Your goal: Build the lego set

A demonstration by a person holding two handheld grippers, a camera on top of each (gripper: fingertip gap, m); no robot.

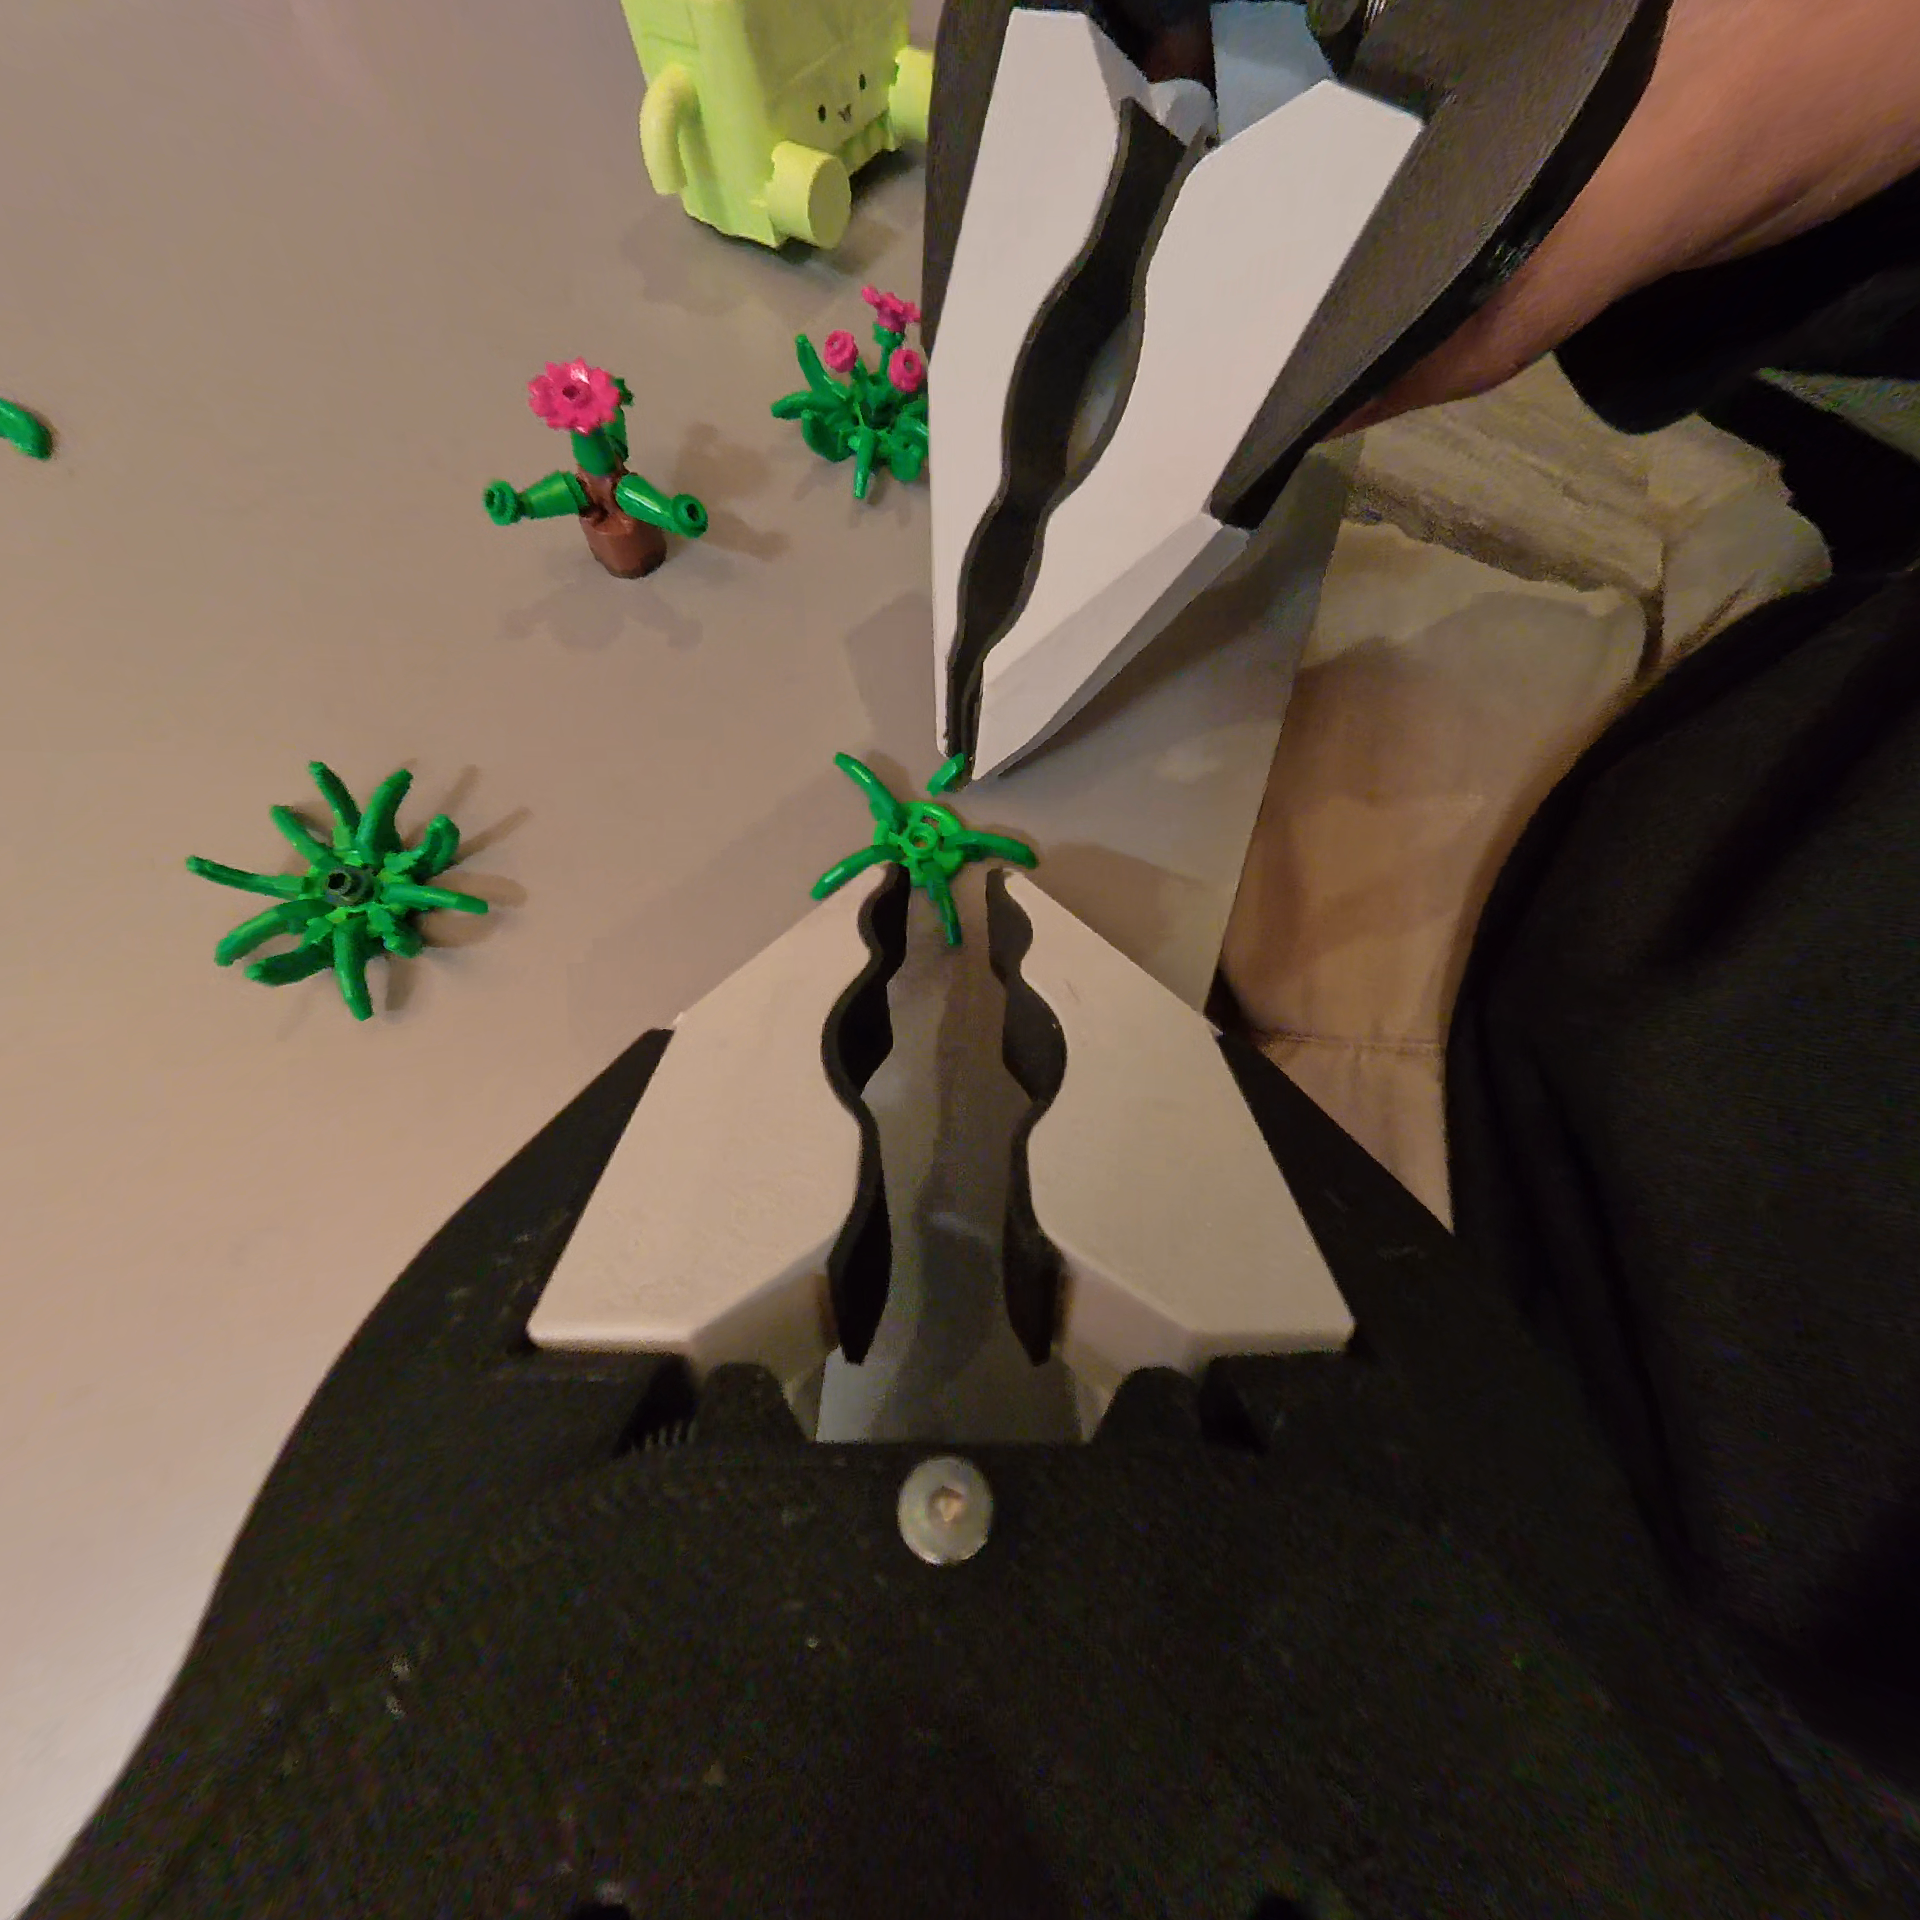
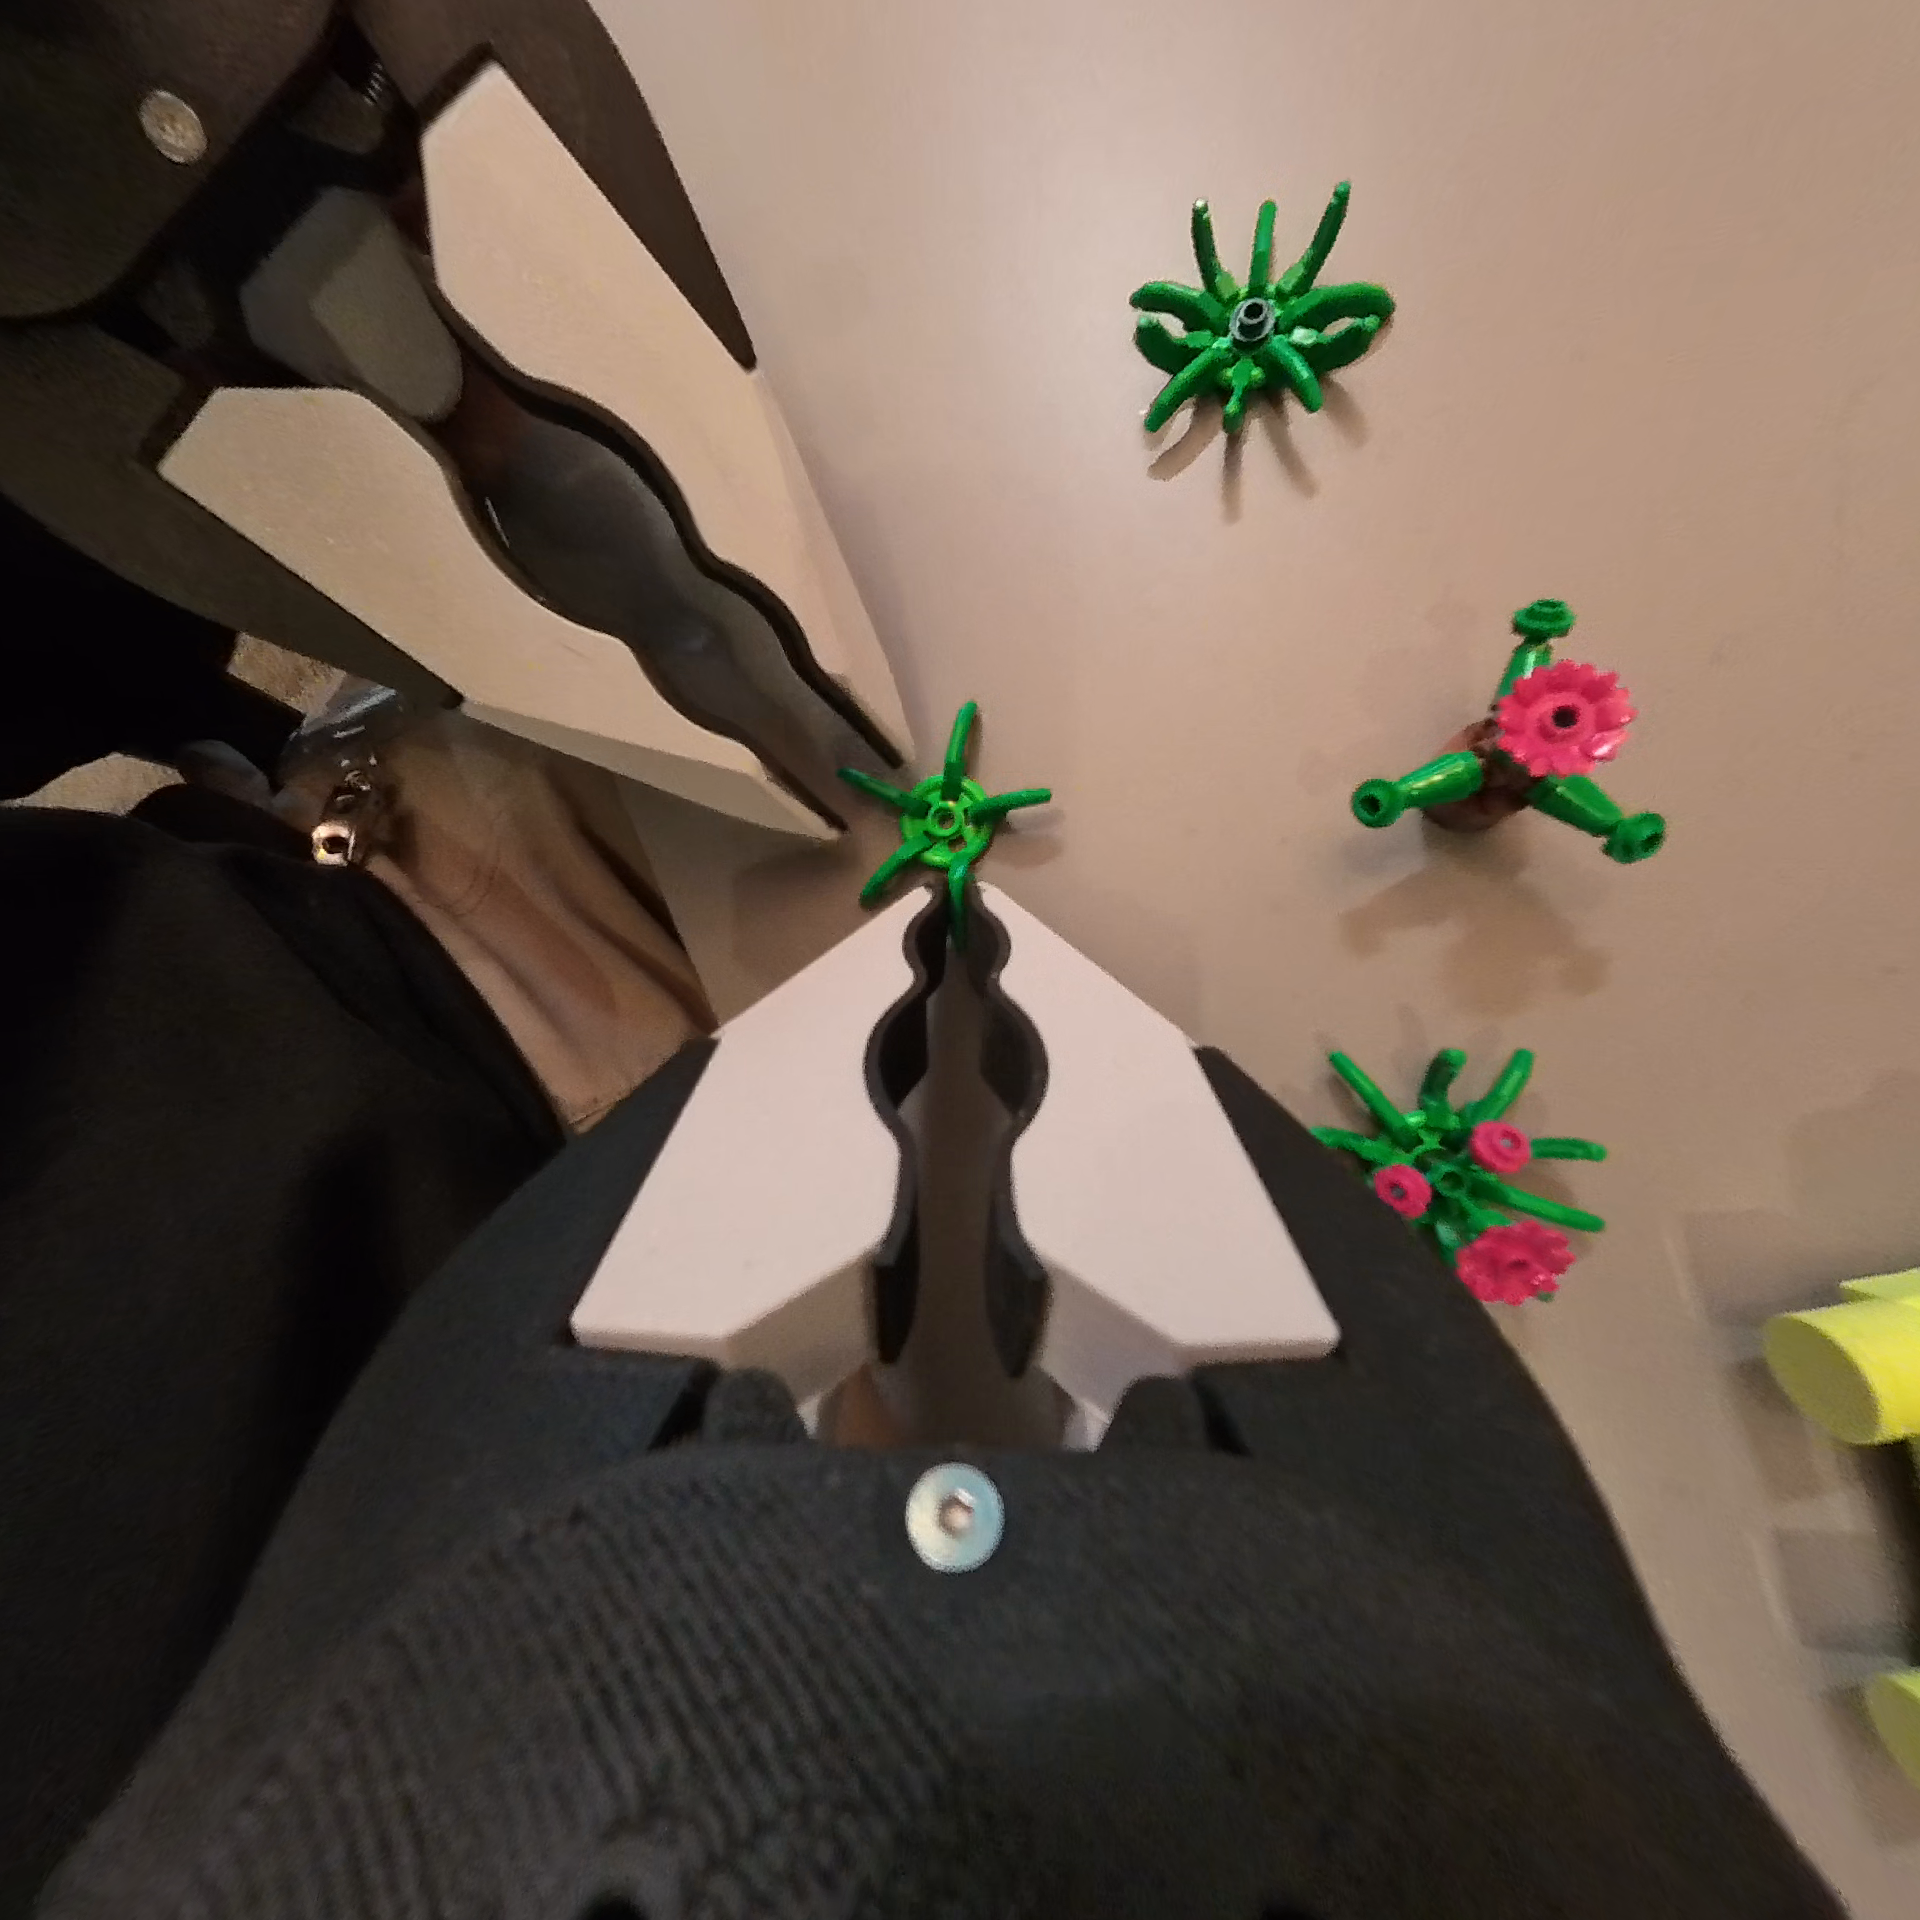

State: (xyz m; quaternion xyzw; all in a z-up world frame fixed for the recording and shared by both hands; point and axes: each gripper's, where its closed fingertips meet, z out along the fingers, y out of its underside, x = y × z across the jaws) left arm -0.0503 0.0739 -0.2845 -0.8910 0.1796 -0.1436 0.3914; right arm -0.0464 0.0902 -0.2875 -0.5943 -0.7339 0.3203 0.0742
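Note:
A small green leaf piece [image 1: 923, 837] with several thin curved leaves sits low over the grey table [image 1: 312, 1247], near its edge. My right gripper [image 2: 953, 904] is shut on one of its leaves; in the left wrist view it [image 1: 961, 764] comes down from above and pinches a leaf tip. My left gripper [image 1: 940, 894] is slightly open, with another leaf lying in the gap between its tips. It also shows at the upper left of the right wrist view [image 2: 871, 795], tips right at the leaf piece [image 2: 943, 821].
On the table are a larger green leaf cluster [image 1: 348, 894] [image 2: 1257, 322], a brown stem with a pink flower [image 1: 597, 468] [image 2: 1527, 748], a leafy bunch with pink flowers [image 1: 862, 405] [image 2: 1455, 1174], a yellow-green toy figure [image 1: 779, 104] and a loose green piece [image 1: 21, 426]. A person's lap lies beyond the table edge [image 1: 1278, 727]. Less than 4 cm separates the two grippers' tips.

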